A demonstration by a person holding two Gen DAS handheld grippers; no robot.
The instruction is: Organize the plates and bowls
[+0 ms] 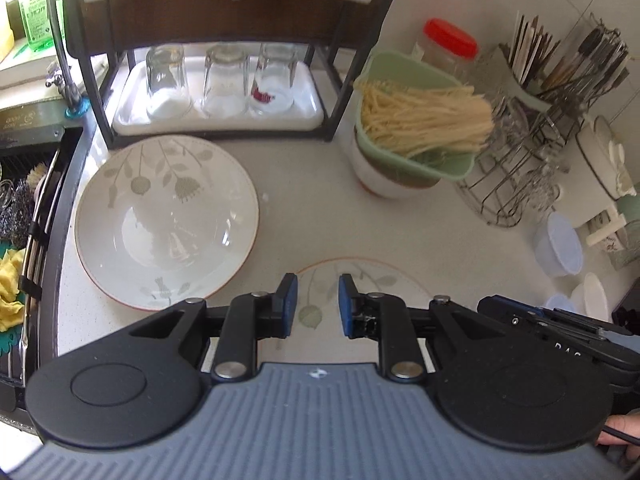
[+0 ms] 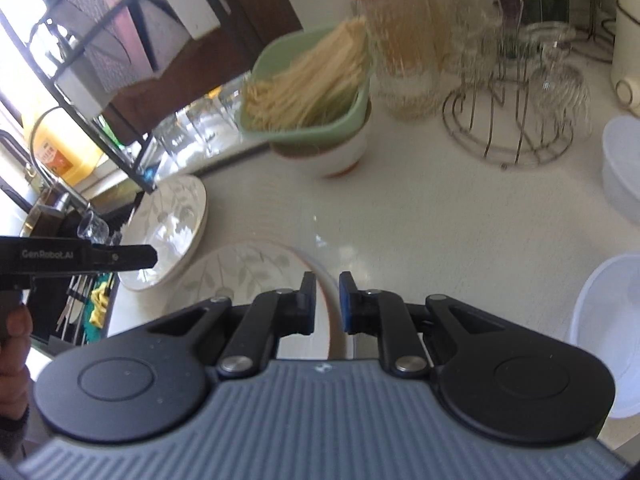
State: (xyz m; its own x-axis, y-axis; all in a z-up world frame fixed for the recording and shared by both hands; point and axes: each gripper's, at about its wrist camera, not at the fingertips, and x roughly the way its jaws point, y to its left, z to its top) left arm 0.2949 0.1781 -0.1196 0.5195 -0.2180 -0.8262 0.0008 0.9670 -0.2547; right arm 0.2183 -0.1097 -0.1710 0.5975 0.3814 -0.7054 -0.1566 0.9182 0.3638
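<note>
Beside the green noodle basket [image 1: 416, 120] — a white plate [image 1: 166, 220] with grey-green leaf print, thin orange rim.

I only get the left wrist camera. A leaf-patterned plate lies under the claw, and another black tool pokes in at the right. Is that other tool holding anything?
Observer: Yes. In the right wrist view the right gripper is shut on the small plate, whose rim runs between its fingers.
Visitor: And who carries the tool my camera sits on?
Observer: A person's hand grips the handle of the left gripper, at the left edge of the right wrist view.
Visitor: Anything else I miss?
Observer: A yellow bottle with an orange label stands at the far left of that view.
</note>
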